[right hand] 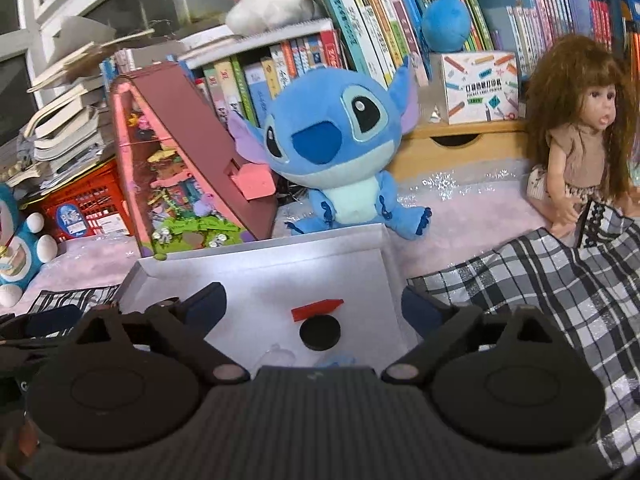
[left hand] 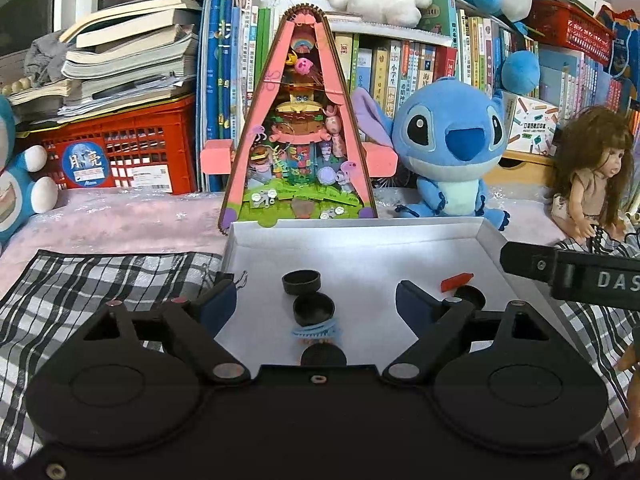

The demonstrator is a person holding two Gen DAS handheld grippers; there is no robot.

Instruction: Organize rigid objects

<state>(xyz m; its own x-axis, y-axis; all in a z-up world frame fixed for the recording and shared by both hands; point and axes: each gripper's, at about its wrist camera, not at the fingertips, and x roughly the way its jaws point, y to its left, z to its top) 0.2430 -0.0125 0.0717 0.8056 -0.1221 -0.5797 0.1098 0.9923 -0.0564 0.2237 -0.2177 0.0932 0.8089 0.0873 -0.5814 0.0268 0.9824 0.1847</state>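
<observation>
Both of my claws stand wide apart and hold nothing. My left claw (left hand: pixel 316 300) hangs low over the near half of the white tray (left hand: pixel 440 240), which lies on a checked cloth (left hand: pixel 100 276) spread over the pink-covered surface. Between its fingers sit the task's pieces: a blue toothed piece (left hand: pixel 316 330) nearest me, then an open black cap (left hand: pixel 314 308), then a second black cap (left hand: pixel 302 282) just behind it, the two touching or nearly so. My right claw (right hand: pixel 316 312) frames a flat black disc (right hand: pixel 320 333) with a red strip (right hand: pixel 318 309) just beyond it, toward the tray's right wall.

I judge the step to be picking up a cap. To do it well I would centre the fingers on one cap only, come straight down, and close gently so the neighbour is not knocked.

Farther back, the other tool's arm crossing the left view reads "DAS", cut off. The red crate (left hand: pixel 120 148) at the far left carries a round blue sticker with "月亮". The pencil-patterned box (right hand: pixel 478 86) beside the doll (right hand: pixel 580 136) has Chinese print too small to read.
</observation>
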